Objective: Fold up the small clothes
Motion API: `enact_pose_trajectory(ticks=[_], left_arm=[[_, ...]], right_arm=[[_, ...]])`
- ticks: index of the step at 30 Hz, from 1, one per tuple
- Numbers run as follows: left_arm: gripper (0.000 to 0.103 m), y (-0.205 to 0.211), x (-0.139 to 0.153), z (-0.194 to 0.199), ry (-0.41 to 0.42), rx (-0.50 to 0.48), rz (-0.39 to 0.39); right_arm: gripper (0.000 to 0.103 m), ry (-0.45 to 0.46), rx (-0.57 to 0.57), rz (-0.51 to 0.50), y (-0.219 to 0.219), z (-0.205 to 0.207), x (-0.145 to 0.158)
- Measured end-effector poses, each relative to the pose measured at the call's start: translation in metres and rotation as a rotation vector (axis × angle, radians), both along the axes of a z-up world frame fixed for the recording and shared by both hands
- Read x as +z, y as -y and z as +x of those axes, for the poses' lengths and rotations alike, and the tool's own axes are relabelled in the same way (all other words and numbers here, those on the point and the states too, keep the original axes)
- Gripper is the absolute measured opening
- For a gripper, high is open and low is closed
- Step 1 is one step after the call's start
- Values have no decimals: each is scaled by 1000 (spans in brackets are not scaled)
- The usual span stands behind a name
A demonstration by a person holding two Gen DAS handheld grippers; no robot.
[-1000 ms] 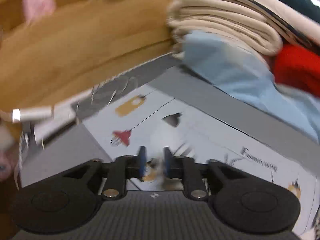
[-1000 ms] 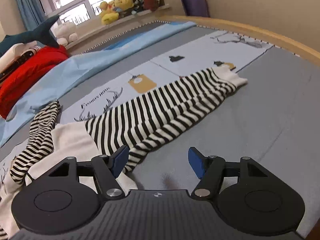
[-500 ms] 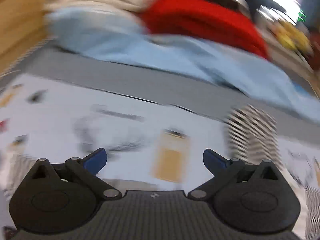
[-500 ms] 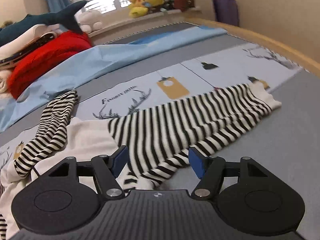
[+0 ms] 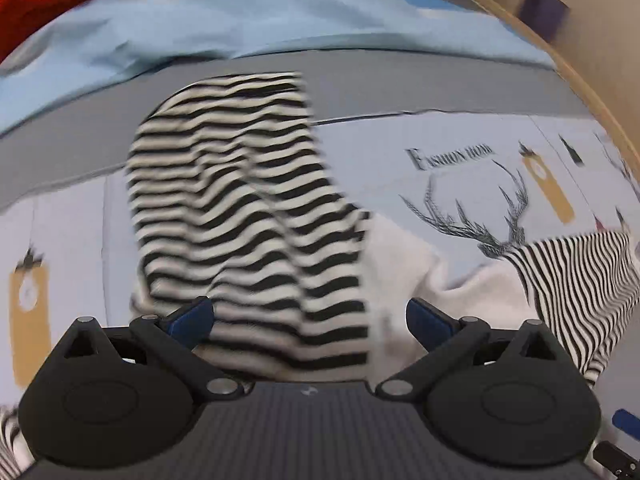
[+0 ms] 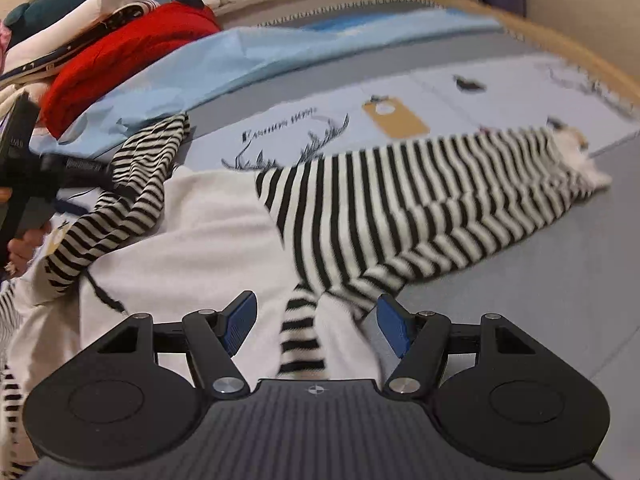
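Printed grey bedspread (image 6: 520,240) | white top (image 6: 208,240) with black-striped sleeves lies spread (one sleeve bunched) | left gripper (image 5: 308,320) wide apart over sleeve (image 5: 240,200) | right gripper (image 6: 316,320) unclenched over hem

We read "FASHION HOME" printed in dark capitals on the pale bedsheet (image 5: 472,184), just above an antlered deer drawing (image 5: 476,216); in the right wrist view the words were blurred.

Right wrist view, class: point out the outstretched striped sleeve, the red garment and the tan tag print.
Outstretched striped sleeve (image 6: 432,196), right wrist view, middle of sleeve.
Red garment (image 6: 132,52), right wrist view, top fold.
Tan tag print (image 6: 394,118), right wrist view, tag centre.
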State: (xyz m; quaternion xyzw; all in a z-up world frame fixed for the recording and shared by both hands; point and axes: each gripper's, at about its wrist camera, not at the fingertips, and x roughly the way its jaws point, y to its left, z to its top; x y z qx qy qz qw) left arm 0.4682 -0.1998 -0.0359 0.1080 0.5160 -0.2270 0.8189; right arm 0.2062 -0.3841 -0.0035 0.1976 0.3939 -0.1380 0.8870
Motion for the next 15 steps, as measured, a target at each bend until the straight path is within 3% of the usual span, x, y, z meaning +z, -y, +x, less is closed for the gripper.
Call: enact_pose_trajectory(ticks=[1, 2, 4, 7, 10, 12, 14, 15], left_arm=[[97, 7, -4, 3, 18, -7, 42], [63, 12, -11, 3, 38, -16, 90], [6, 7, -16, 11, 38, -29, 144], [5, -35, 13, 28, 132, 62, 52], [5, -101, 48, 60, 237, 287, 11], [8, -146, 54, 80, 309, 455, 112], [29, -191, 46, 95, 288, 629, 181], [29, -207, 41, 96, 273, 688, 184]], right_arm=[[68, -7, 7, 9, -2, 1, -2], [68, -12, 14, 10, -4, 2, -3], [68, -17, 25, -1, -7, 3, -4], [68, -9, 24, -1, -6, 2, -2], [68, -3, 13, 1, -5, 0, 0], [68, -4, 15, 6, -4, 0, 0], [68, -3, 29, 10, -8, 1, 0], [68, -3, 38, 11, -9, 1, 0]])
